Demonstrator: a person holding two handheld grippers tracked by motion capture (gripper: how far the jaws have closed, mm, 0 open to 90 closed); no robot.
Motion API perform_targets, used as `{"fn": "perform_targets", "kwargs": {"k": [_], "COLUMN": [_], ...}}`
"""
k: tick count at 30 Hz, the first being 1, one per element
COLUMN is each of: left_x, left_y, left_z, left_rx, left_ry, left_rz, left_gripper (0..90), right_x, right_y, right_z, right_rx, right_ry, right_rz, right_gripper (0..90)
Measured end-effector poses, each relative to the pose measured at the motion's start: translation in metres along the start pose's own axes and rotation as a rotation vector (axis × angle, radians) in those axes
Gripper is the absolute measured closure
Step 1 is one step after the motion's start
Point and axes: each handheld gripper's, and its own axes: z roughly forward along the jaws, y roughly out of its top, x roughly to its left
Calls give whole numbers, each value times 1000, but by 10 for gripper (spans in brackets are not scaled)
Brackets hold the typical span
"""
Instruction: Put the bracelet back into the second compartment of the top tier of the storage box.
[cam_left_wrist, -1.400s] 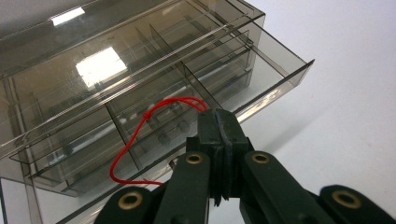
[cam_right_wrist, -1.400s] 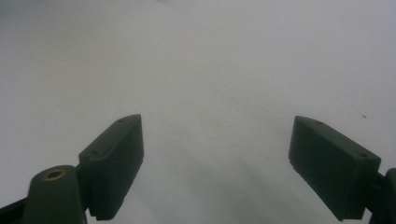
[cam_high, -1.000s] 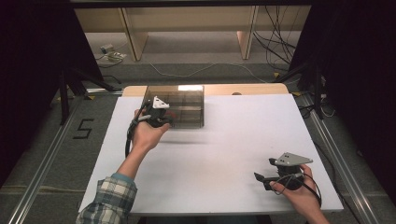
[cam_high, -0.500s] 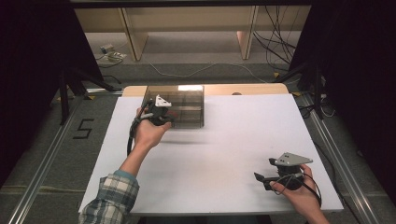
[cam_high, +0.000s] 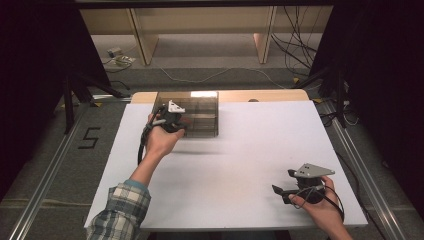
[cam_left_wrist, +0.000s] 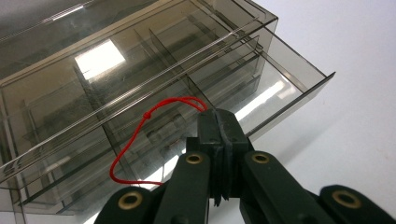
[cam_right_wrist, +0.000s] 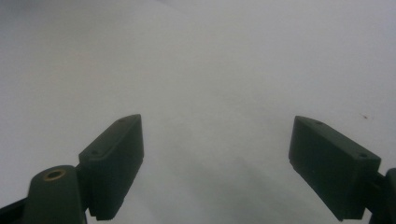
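Overhead, the high view has a white tabletop (cam_high: 225, 165) with a smoky clear box (cam_high: 192, 114) standing near its far edge, left of the middle. The left hand (cam_high: 160, 141) reaches in from the bottom left in a plaid sleeve (cam_high: 120, 212) and holds the left tool (cam_high: 176, 125) right at the front of the box, a grey plate on top of it and a black cable hanging beside the wrist. The right hand (cam_high: 320, 207) rests near the front right corner of the tabletop, well apart from the box, holding the right tool (cam_high: 280, 192), whose jaws point left over bare white surface. Beyond the tabletop lie a floor with loose cables (cam_high: 300, 55), wooden furniture legs, and a "5" marked on the floor at the left. Next, the left gripper view looks along the left tool (cam_left_wrist: 219, 122), whose jaws are pressed together on the end of a red string (cam_left_wrist: 140, 135); the string loops up and back down to the left with a small knot in it, running in front of the box (cam_left_wrist: 130, 93). The box is divided by clear partitions into compartments, and one drawer (cam_left_wrist: 280, 88) stands partly out from its front toward the white surface. Whether the string is tied to that drawer cannot be told. Last, the right gripper view shows the right tool (cam_right_wrist: 215, 158) with its jaws wide apart and nothing between them, above plain white tabletop (cam_right_wrist: 210, 70).
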Motion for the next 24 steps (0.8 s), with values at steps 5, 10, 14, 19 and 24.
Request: {"fn": "perform_targets", "kwargs": {"k": [5, 10, 14, 19, 24], "left_x": [0, 0, 1, 1, 2], "left_y": [2, 4, 5, 6, 7], "left_z": [3, 4, 5, 6, 7], "left_rx": [0, 3, 6, 9, 9], "left_ry": [0, 0, 1, 2, 1], "left_rz": [-1, 3, 2, 2, -1], "left_gripper": [899, 899, 899, 899, 899], "right_x": [0, 0, 0, 0, 0], "right_y": [0, 0, 0, 0, 0], "right_z": [0, 0, 0, 0, 1], "right_rx": [0, 1, 1, 0, -1], "right_ry": [1, 2, 2, 2, 3], "right_rz": [0, -1, -1, -1, -1], "right_gripper": [189, 188, 189, 188, 188]}}
